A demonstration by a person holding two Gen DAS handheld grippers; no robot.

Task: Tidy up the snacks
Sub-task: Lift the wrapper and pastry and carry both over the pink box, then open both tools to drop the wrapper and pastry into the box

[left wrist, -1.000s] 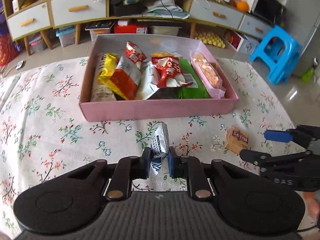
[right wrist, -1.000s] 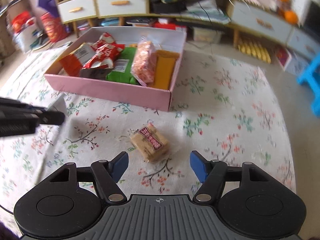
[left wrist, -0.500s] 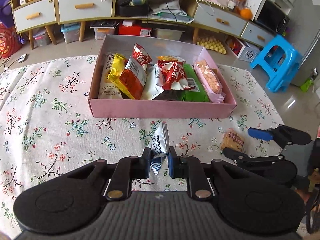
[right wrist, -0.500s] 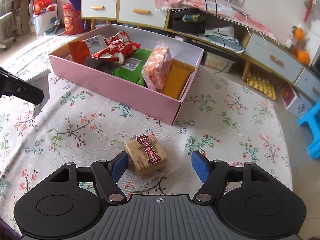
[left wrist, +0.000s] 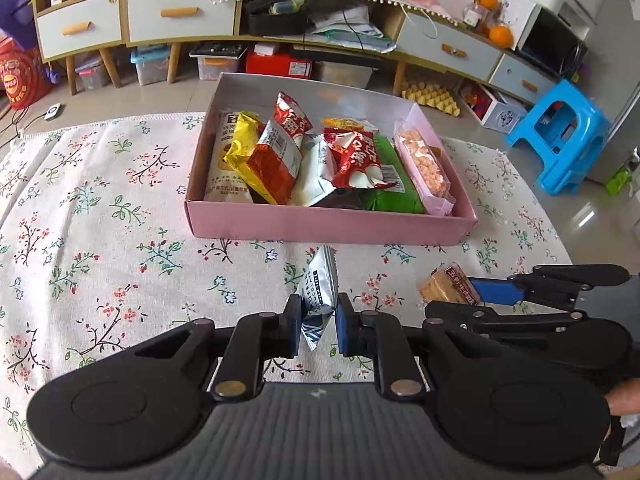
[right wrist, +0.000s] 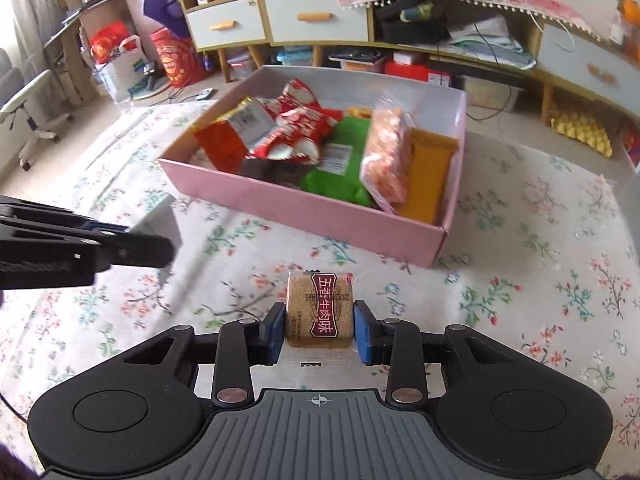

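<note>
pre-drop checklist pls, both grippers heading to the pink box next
1. Left gripper shut on the white packet: ok.
2. Right gripper shut on the brown snack: ok, pads at both sides.
3. Brown snack clear of the tablecloth: cannot tell.
4. Pink box open on top: ok.
5. Free room in box: not ok on the left and middle, packs piled; a gap shows at the far end.
6. Grippers apart from each other: ok.
</note>
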